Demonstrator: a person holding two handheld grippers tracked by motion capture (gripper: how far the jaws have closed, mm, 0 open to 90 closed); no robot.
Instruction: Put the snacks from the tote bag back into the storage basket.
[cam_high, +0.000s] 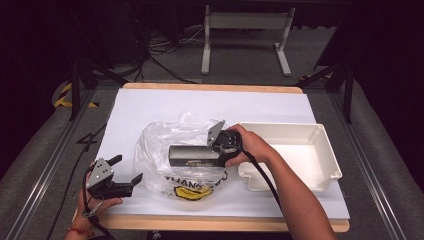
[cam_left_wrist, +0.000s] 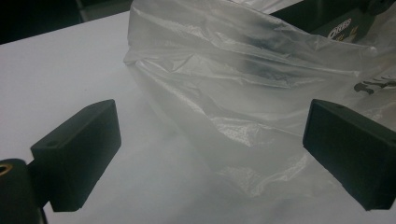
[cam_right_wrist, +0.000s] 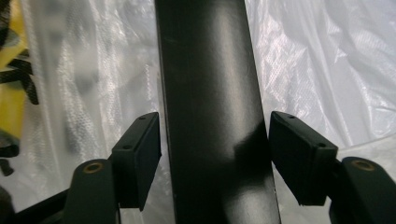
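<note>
High view: the right gripper (cam_high: 218, 148) has a long black box (cam_high: 192, 155) lying on the clear plastic bag (cam_high: 160, 145) at mid-table, beside the white tray (cam_high: 300, 150). In the right gripper view its 2 jaws straddle the box (cam_right_wrist: 212, 116), small gaps either side. The left gripper (cam_high: 125, 170) waits spread wide, just beside the bag (cam_left_wrist: 243, 93).

Box (cam_high: 192, 155) in bag (cam_high: 160, 145), tray (cam_high: 327, 150) right of bag.
</note>
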